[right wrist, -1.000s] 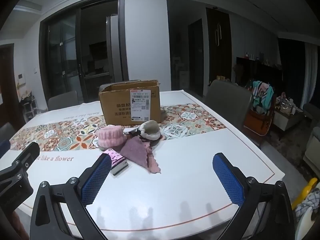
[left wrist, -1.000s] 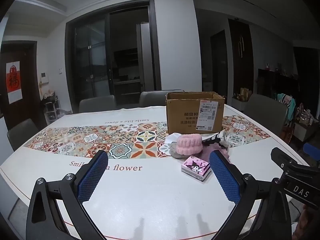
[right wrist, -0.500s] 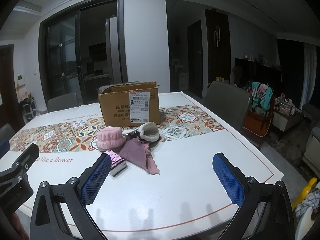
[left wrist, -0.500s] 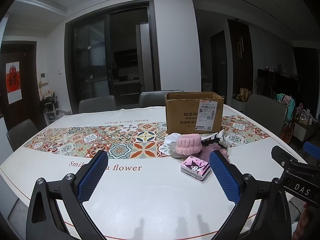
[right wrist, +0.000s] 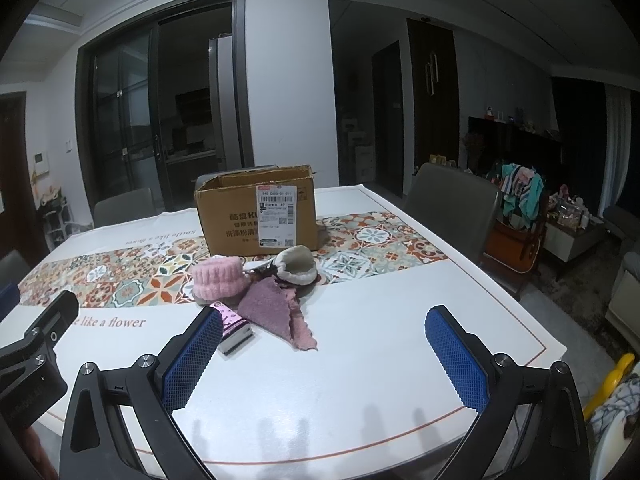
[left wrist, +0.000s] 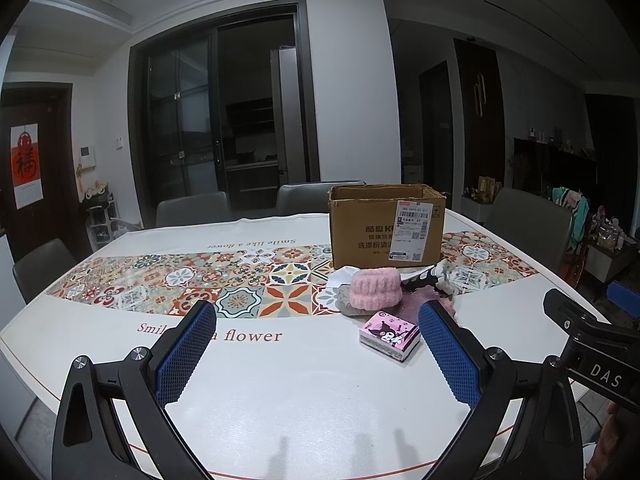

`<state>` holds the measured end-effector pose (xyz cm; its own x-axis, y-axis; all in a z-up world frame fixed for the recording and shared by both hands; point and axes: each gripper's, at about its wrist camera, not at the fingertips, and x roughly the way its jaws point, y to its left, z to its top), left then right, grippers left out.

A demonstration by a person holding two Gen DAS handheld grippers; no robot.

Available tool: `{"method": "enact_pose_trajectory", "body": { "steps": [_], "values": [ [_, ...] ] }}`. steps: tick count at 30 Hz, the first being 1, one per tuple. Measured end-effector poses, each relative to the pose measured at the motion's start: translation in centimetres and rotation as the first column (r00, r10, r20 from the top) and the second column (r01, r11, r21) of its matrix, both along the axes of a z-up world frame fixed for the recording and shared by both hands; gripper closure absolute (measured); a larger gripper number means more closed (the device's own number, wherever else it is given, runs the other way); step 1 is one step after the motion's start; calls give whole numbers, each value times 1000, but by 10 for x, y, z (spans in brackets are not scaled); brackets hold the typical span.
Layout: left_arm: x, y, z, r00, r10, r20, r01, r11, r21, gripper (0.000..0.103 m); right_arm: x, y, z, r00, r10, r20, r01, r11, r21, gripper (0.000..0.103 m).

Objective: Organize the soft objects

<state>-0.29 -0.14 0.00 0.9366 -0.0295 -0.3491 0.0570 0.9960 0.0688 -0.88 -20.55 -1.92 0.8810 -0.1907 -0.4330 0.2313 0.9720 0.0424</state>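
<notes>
A pile of soft things lies in front of an open cardboard box (left wrist: 386, 224) (right wrist: 256, 210): a pink fluffy band (left wrist: 375, 289) (right wrist: 218, 278), a mauve cloth (right wrist: 276, 312) (left wrist: 414, 302), a beige and white plush slipper (right wrist: 298, 266), and a pink tissue pack (left wrist: 390, 334) (right wrist: 234, 324). My left gripper (left wrist: 316, 354) is open and empty, hovering above the table short of the pile. My right gripper (right wrist: 324, 358) is open and empty, near the front edge, with the tissue pack just beyond its left finger.
The white table (left wrist: 280, 392) has a patterned tile runner (left wrist: 192, 280) across its middle. Grey chairs stand at the far side (left wrist: 192, 212) and at the right (right wrist: 452, 208). The other gripper's body shows at each view's edge (left wrist: 592, 360) (right wrist: 32, 344).
Both views have shifted slightly: the pile and box sit a little farther and lower in view than a second ago. Both grippers stay open; nothing on the table has moved.
</notes>
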Motion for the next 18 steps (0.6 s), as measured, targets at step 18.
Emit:
{"method": "enact_pose_trajectory", "body": {
  "steps": [18],
  "values": [
    [0, -1, 0, 1000, -2, 0, 2, 1000, -1, 0, -1, -1, 1, 1000, -1, 3, 1, 1000, 0, 0]
  ]
}}
